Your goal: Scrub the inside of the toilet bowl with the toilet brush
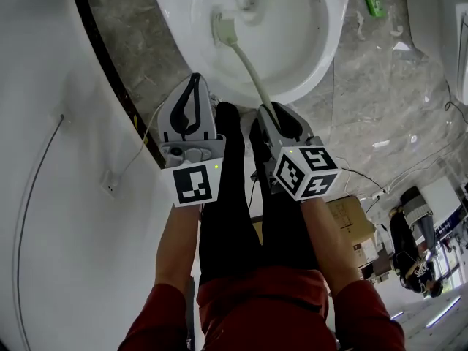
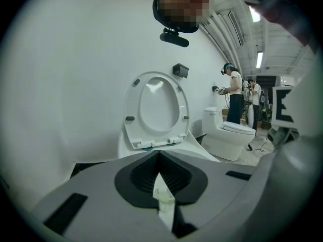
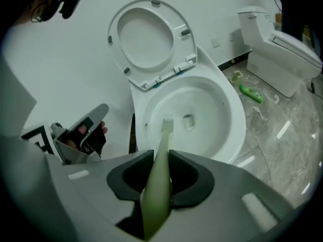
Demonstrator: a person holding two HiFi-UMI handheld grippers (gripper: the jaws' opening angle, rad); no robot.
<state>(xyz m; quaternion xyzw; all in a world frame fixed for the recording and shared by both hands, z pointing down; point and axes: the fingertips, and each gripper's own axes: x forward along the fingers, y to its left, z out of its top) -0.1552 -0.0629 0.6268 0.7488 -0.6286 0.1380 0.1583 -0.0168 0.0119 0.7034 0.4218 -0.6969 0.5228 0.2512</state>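
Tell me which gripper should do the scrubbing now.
Right. The right gripper is shut on the toilet brush, whose head sits inside the toilet bowl. The left gripper faces the raised seat and pinches only a pale scrap.

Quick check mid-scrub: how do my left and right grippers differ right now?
The right gripper is shut on the toilet brush handle; the left gripper has its jaws together, off the brush. The right gripper aims down into the toilet bowl, with the brush head inside it, while the left gripper faces the raised seat. Shared: both are held side by side in front of the bowl.
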